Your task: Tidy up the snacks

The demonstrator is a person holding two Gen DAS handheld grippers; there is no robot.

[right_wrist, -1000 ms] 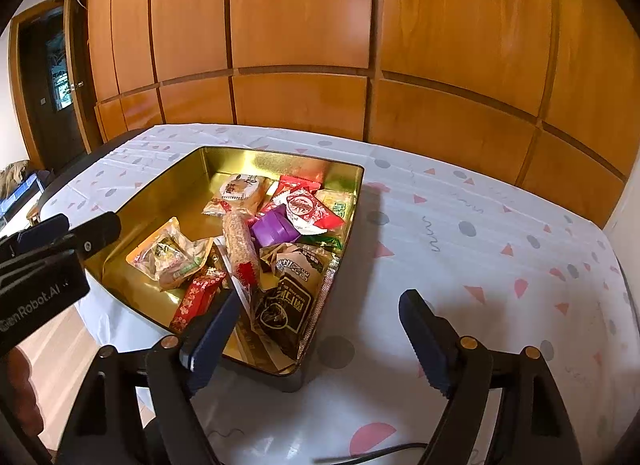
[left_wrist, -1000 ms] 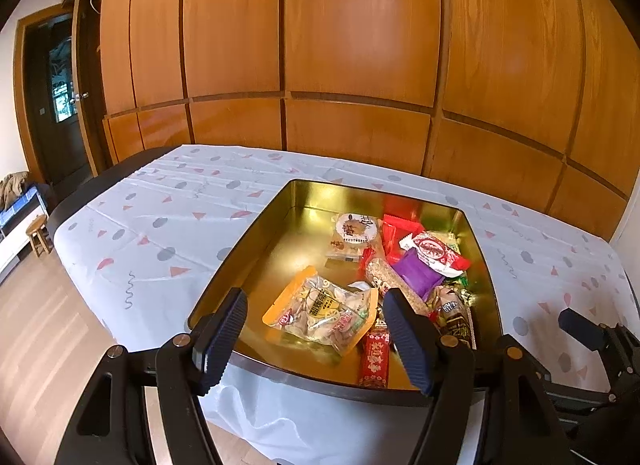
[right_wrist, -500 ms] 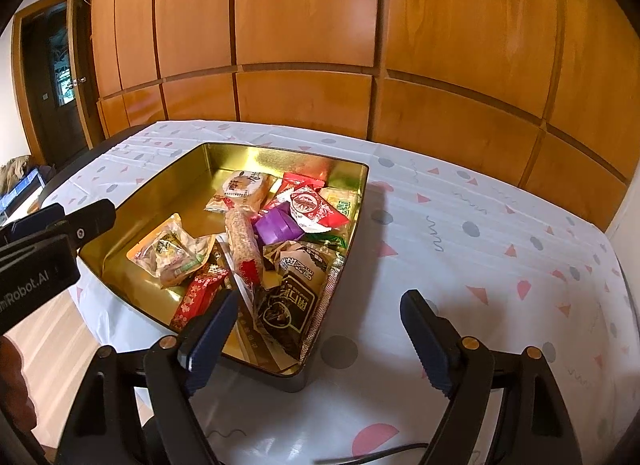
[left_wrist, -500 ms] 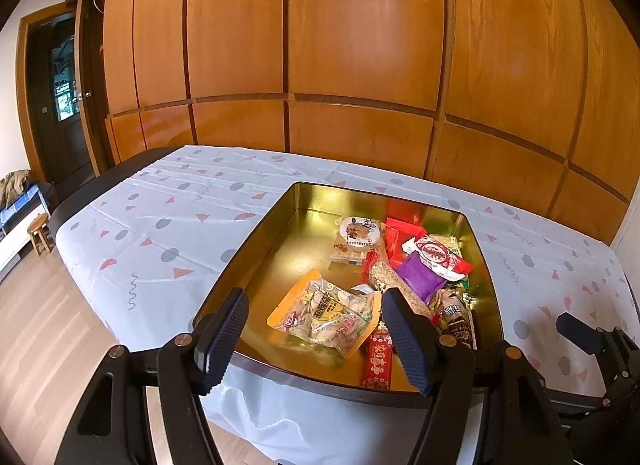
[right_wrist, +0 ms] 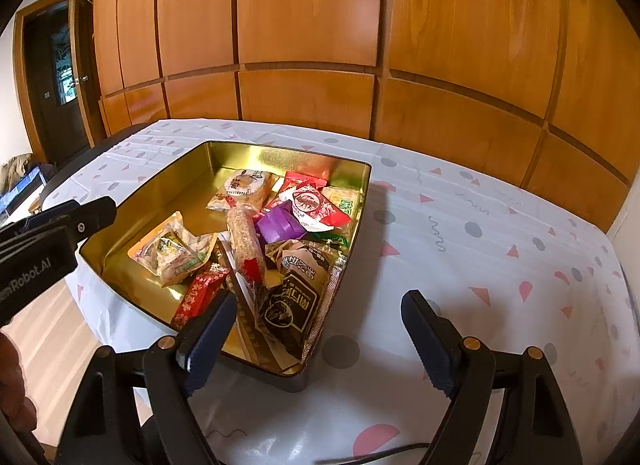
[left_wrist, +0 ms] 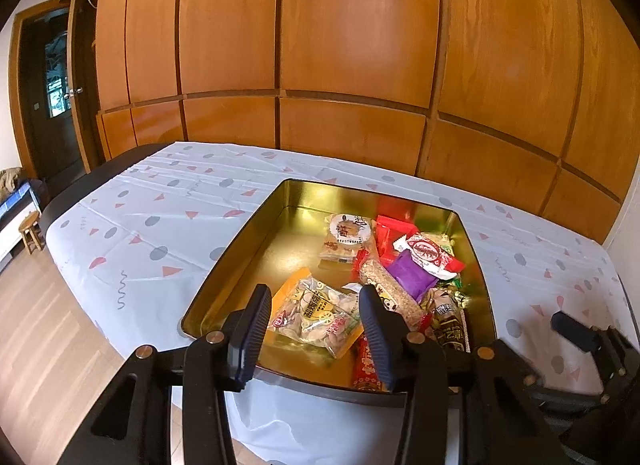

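A gold tin tray [left_wrist: 240, 249] [right_wrist: 168, 181] on the table holds a heap of snack packets. An orange-edged bag of biscuits [left_wrist: 316, 313] [right_wrist: 172, 249] lies at its near left. A long grain bar [left_wrist: 388, 285] [right_wrist: 245, 237], a purple packet [left_wrist: 412, 275] [right_wrist: 280, 223], a red-white candy [left_wrist: 430, 251] [right_wrist: 316, 203] and a dark bag [right_wrist: 294, 301] lie to the right. My left gripper [left_wrist: 316, 307] is open, held above the biscuit bag. My right gripper [right_wrist: 320, 309] is open and empty over the tray's near right corner.
The table carries a white cloth [left_wrist: 152, 217] [right_wrist: 500, 249] with grey dots and pink triangles. Wooden wall panels [left_wrist: 352, 65] stand behind it. A doorway [left_wrist: 52, 93] and a small stool [left_wrist: 30, 231] are at the left over wooden floor.
My left gripper's jaws have narrowed and it has moved a little forward over the biscuit bag. The right gripper has crept slightly closer to the tray.
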